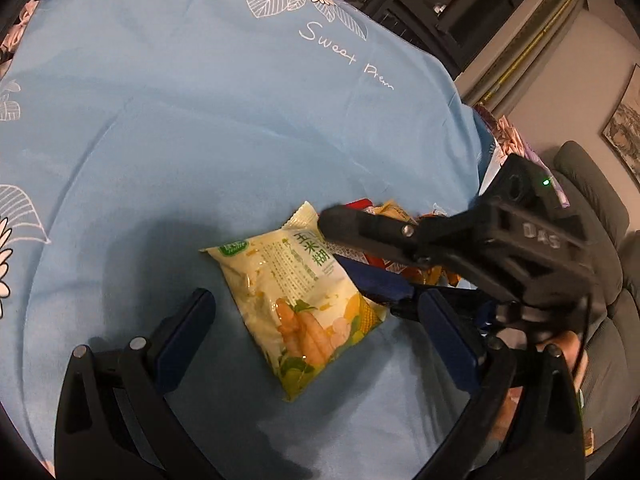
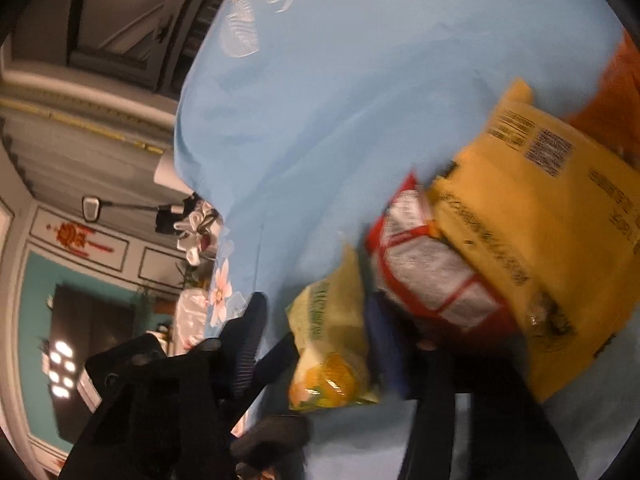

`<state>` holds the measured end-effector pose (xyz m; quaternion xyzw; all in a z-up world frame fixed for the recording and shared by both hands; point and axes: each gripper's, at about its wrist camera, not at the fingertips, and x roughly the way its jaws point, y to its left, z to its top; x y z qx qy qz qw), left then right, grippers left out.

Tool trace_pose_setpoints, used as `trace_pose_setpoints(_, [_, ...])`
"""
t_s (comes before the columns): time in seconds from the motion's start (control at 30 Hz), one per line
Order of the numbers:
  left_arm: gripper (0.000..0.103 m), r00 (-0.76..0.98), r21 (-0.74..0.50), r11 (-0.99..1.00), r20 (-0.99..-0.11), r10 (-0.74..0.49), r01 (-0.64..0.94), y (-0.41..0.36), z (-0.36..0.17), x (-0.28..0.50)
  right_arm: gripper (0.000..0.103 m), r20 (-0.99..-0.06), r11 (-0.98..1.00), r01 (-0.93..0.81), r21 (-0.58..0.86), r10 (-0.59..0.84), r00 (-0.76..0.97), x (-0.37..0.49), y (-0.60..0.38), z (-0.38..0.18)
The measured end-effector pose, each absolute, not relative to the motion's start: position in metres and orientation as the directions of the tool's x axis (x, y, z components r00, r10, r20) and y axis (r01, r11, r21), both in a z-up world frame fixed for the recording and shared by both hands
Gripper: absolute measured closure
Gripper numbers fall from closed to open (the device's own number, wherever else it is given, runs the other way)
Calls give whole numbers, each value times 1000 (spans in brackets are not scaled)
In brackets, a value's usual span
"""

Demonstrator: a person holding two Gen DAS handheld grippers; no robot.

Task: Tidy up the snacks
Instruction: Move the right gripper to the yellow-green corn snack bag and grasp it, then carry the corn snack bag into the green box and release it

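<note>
Corn-candy packet (image 1: 304, 312) lies flat on blue bedsheet (image 1: 200, 128), tilted, picture side up. Left gripper (image 1: 316, 324) spread wide, one blue pad either side of packet, neither touching. Right gripper (image 1: 372, 256) crosses over packet's far corner; its finger spacing cannot be told, right wrist view is blurred. Just beyond packet: red-and-white snack bag (image 2: 432, 276) and big yellow snack bag (image 2: 540, 216), pressed together. Grey sofa (image 1: 592, 200) beyond sheet edge.

Right wrist view: motion-blurred throughout; print on yellow bag (image 2: 540, 240) and red-and-white packet (image 2: 428, 276) unreadable. Orange item (image 2: 616, 84) cut off at right edge. Left wrist view: snack pile (image 1: 394, 216) largely hidden behind right gripper (image 1: 360, 264).
</note>
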<state>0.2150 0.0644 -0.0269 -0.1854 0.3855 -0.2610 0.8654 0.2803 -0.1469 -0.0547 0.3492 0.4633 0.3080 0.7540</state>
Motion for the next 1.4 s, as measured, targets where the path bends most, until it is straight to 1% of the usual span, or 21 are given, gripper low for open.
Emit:
trace_pose_setpoints(0.07, [7,562,-473,823,-606,-563,315,58,-25,213,57,-467,546,-136,827,800,376,283,-149,-58])
trace_pose_setpoints(0.17, [23,554,-420,849,-645,-527,320,55,-22,211,57,-479,563,-145,814,791,382,282,-144,-55])
trace_pose_setpoints(0.23, [32,555,-423,855,-651,-518,301,58,-22,212,57,-503,594,-162,788,772,388,281,-138,-53])
trace_pose_setpoints(0.27, [36,555,-435,854,-651,-517,285,61,-23,213,57,-513,607,-171,776,765,389,281,-135,-52])
trace_pose_setpoints(0.33, [48,556,-454,854,-654,-513,253,67,-24,216,57,-540,644,-188,742,740,402,279,-132,-50])
trace_pose_setpoints(0.43, [56,560,-459,857,-656,-506,235,72,-26,213,65,-583,692,-193,696,701,411,279,-126,-49])
trace_pose_setpoints(0.63, [56,586,-362,902,-688,-428,234,61,-25,210,76,-589,705,-184,685,684,431,281,-127,-52])
trace_pose_setpoints(0.7, [58,595,-333,912,-692,-410,240,57,-24,209,77,-588,709,-182,682,679,439,280,-127,-52])
trace_pose_setpoints(0.83, [65,593,-354,902,-682,-429,245,65,-22,210,80,-577,702,-197,684,686,442,276,-129,-47])
trace_pose_setpoints(1.0, [69,606,-318,905,-673,-425,282,67,-17,204,83,-564,697,-211,685,691,451,273,-129,-41])
trace_pose_setpoints(1.03, [74,607,-318,903,-668,-430,289,67,-15,203,83,-551,684,-214,697,702,452,272,-131,-40])
trace_pose_setpoints(1.07, [77,605,-325,897,-662,-443,301,67,-12,202,85,-538,674,-219,705,710,454,271,-134,-37])
trace_pose_setpoints(1.2, [77,623,-331,885,-629,-465,327,59,1,199,86,-501,665,-254,703,715,487,262,-141,-20])
trace_pose_setpoints(1.4, [77,627,-353,867,-600,-498,352,55,10,195,87,-490,673,-268,689,706,511,252,-145,-8])
